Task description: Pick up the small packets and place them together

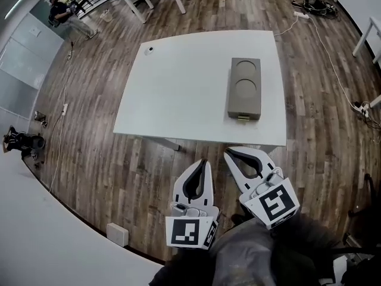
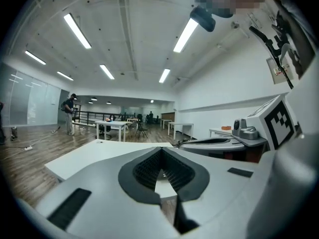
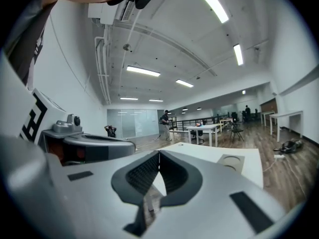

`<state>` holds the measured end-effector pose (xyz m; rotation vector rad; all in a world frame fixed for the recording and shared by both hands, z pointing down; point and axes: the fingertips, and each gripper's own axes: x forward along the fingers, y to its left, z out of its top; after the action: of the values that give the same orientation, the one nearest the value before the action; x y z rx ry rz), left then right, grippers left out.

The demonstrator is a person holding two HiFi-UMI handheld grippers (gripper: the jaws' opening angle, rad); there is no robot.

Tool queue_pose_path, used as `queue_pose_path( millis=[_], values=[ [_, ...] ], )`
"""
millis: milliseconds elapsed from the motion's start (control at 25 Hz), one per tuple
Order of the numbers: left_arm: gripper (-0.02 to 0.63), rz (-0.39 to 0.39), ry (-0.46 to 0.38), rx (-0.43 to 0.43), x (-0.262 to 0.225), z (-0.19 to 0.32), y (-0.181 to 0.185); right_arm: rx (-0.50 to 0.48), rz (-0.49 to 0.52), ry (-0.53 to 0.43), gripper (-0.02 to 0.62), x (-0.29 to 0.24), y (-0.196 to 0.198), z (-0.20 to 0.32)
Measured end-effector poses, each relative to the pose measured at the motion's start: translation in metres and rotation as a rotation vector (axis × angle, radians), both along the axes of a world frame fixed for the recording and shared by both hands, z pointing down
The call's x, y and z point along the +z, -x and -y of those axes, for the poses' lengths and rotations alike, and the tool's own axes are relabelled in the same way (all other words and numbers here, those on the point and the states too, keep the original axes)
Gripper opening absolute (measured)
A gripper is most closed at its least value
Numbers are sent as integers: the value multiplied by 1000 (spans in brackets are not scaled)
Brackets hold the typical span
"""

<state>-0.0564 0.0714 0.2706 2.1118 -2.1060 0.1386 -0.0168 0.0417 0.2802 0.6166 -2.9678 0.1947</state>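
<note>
Both my tongs hang close in front of me, over the wood floor and short of the table. The left gripper (image 1: 204, 161) has its jaws pressed tip to tip with nothing between them. The right gripper (image 1: 228, 153) is the same, closed and empty. They sit just beside each other, so a careless swing could knock one against the other.

Ahead is the white table (image 1: 178, 88). On its right half lies a grey-brown tray (image 1: 244, 109) with two round recesses, and both look empty to me. A small pale bit (image 1: 242, 117) sits at the tray's near end, too small to name. At the far left corner lies a small white object (image 1: 149, 50).

I see no packets anywhere on the table, so I cannot say where they lie. That is my main worry: I might go for the wrong thing. Also, if I reach a packet with the jaws closed like this, I judge I would only shove it along the smooth top, perhaps off the edge.
</note>
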Motion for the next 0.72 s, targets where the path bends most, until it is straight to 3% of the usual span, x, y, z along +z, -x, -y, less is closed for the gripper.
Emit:
queue_pose_path(
  millis=[320, 720],
  values=[
    [3, 6, 4, 183, 2, 95, -40, 152, 5, -5, 6, 3, -36, 81],
    [3, 9, -30, 383, -5, 142, -49, 340, -5, -50, 6, -7, -42, 119]
  ],
)
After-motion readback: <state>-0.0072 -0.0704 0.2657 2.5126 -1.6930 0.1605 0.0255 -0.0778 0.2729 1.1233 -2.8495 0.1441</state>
